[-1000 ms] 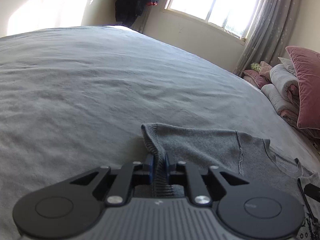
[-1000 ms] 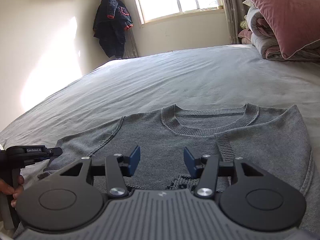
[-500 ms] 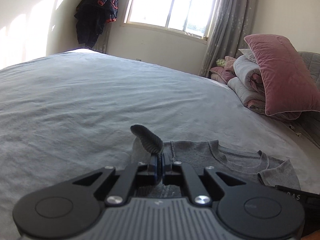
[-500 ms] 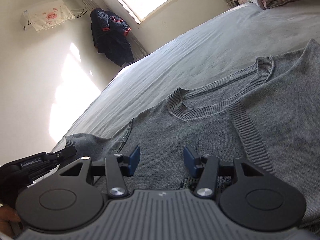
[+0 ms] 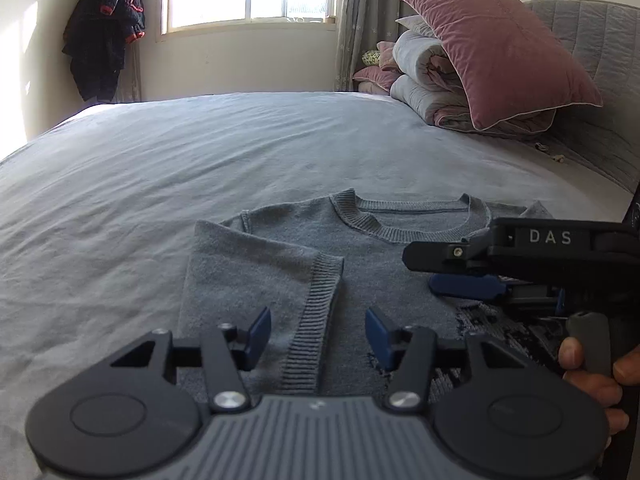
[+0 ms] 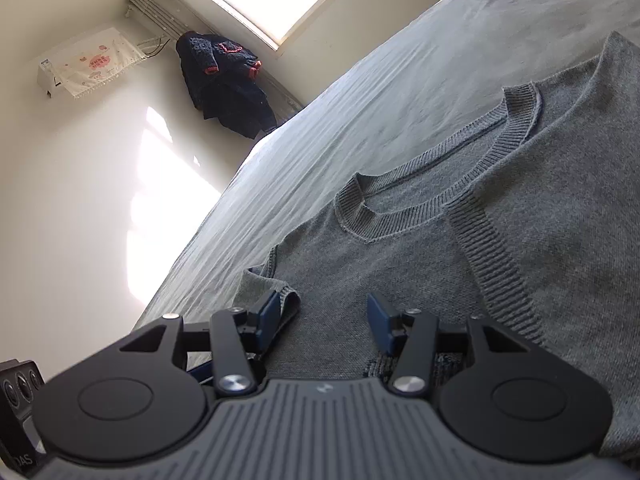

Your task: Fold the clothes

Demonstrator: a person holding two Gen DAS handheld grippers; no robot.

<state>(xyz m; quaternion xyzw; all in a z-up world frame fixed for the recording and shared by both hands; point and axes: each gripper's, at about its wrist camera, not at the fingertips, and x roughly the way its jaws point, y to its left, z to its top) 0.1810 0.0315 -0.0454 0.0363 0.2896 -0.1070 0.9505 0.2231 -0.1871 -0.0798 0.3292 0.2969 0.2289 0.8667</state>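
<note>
Both wrist views are looking low and close across the sweater (image 5: 384, 256) toward the window (image 6: 256, 4); the right one is tilting.

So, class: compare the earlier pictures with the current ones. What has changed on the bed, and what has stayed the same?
The left gripper, shut on the sleeve a second ago, carried it inward over the sweater and let go; its jaws are now open, and the sleeve lies folded across the chest. The right gripper has tilted but stayed open and empty above the sweater. Bed and pillow are unchanged.

The left gripper (image 5: 318, 330) jaws have opened, leaving the sleeve (image 5: 260, 276) folded across the sweater (image 5: 384, 256).
</note>
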